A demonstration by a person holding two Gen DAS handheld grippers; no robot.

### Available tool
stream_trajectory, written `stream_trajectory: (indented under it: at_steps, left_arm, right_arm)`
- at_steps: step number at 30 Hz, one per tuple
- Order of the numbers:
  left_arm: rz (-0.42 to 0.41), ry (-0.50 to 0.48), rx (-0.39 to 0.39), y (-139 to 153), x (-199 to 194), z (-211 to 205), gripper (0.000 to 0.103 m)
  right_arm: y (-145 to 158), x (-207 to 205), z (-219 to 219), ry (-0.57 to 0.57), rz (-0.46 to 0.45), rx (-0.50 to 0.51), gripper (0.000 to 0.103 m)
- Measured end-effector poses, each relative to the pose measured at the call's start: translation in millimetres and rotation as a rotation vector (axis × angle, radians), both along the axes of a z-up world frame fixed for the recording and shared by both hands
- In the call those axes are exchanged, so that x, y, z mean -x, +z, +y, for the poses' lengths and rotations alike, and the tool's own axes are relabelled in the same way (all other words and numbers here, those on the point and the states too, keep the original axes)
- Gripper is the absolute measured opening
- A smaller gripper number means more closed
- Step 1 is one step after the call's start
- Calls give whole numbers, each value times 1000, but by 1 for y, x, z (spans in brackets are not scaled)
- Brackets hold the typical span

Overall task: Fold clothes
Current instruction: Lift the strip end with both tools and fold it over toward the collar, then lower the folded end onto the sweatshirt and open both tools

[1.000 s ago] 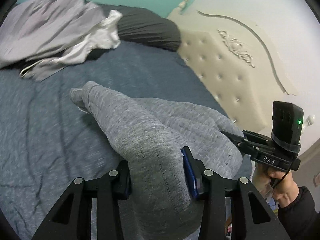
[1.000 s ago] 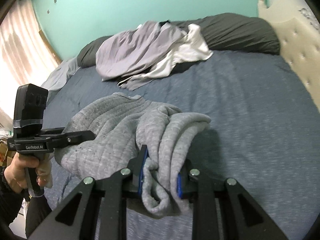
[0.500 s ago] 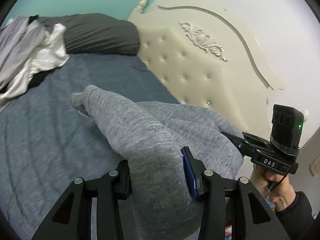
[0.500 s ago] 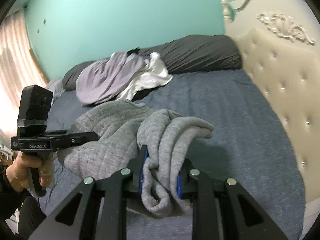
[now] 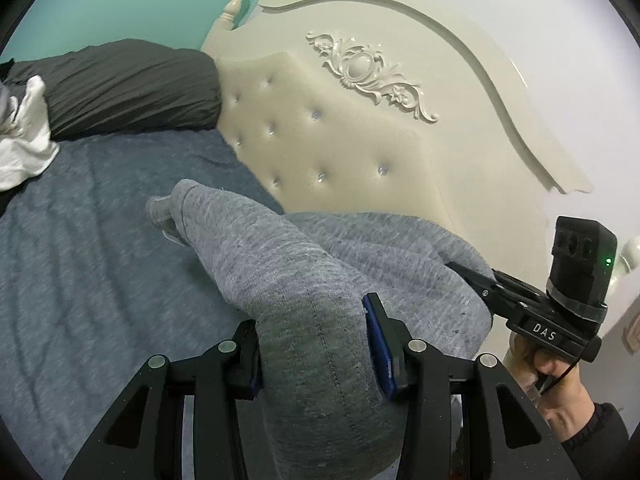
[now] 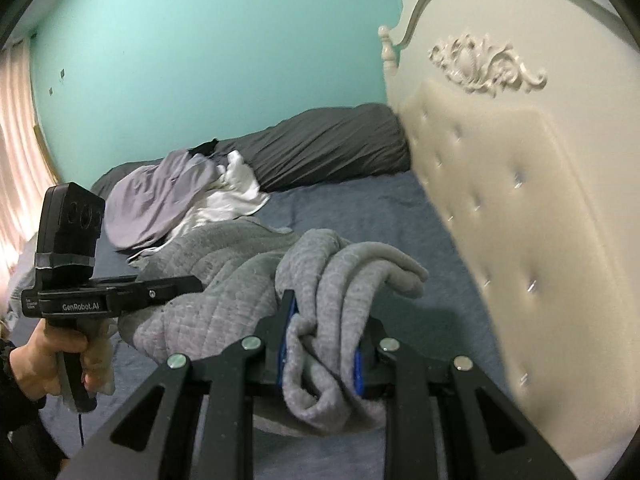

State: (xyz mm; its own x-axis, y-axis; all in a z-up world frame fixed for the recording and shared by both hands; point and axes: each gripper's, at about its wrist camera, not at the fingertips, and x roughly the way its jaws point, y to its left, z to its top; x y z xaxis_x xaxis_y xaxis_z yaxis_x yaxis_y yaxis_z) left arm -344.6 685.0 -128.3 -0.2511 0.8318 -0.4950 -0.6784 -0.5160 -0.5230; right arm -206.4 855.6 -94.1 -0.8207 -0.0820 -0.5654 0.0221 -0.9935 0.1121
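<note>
A grey sweatshirt (image 5: pixel 280 272) hangs between both grippers above the blue bed (image 5: pixel 80 260). My left gripper (image 5: pixel 316 344) is shut on a thick fold of it, with a sleeve reaching forward over the bed. My right gripper (image 6: pixel 320 344) is shut on a bunched part of the same sweatshirt (image 6: pixel 224 292). In the left wrist view the right gripper (image 5: pixel 468 272) grips the garment's far right edge. In the right wrist view the left gripper (image 6: pixel 192 284) grips its left side.
A cream tufted headboard (image 5: pixel 360 132) stands close on the right, also in the right wrist view (image 6: pixel 520 220). A dark grey pillow (image 6: pixel 320 148) lies at the bed's far side. A pile of lilac and white clothes (image 6: pixel 180 196) lies beside it.
Both grippers have swung to the right with the sweatshirt held between them. The headboard now fills more of both views and the clothes pile has slid to the left.
</note>
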Motion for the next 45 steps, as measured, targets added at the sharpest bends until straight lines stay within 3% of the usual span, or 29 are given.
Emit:
stream_trajectory:
  at_steps: [3, 7, 14, 16, 22, 32, 38, 41, 45]
  left_arm:
    - [19, 13, -5, -10, 5, 23, 46]
    - [17, 33, 14, -44, 4, 49, 46]
    - [-212, 4, 79, -147, -10, 79, 46]
    - [-219, -10, 90, -157, -19, 82, 46]
    - [-244, -42, 125, -167, -40, 90, 46]
    - [-378, -67, 155, -201, -45, 71, 51]
    - [-316, -71, 153, -181, -49, 40, 53]
    - [-244, -32, 135, -164, -51, 21, 53]
    - [-144, -54, 103, -143, -60, 20, 53]
  right_arm:
    - [-7, 8, 20, -11, 28, -19, 23]
    - [-41, 16, 48, -47, 13, -3, 23]
    - [-132, 9, 81, -103, -201, 20, 23]
    - [-144, 1, 88, -102, -237, 24, 23]
    - [-155, -14, 104, -129, -319, 61, 23]
    - [-177, -21, 112, -200, -426, 70, 25]
    - [-174, -31, 126, -304, -409, 54, 29]
    - [-152, -43, 136, -385, -310, 61, 30]
    - [-133, -38, 125, -311, -258, 74, 30]
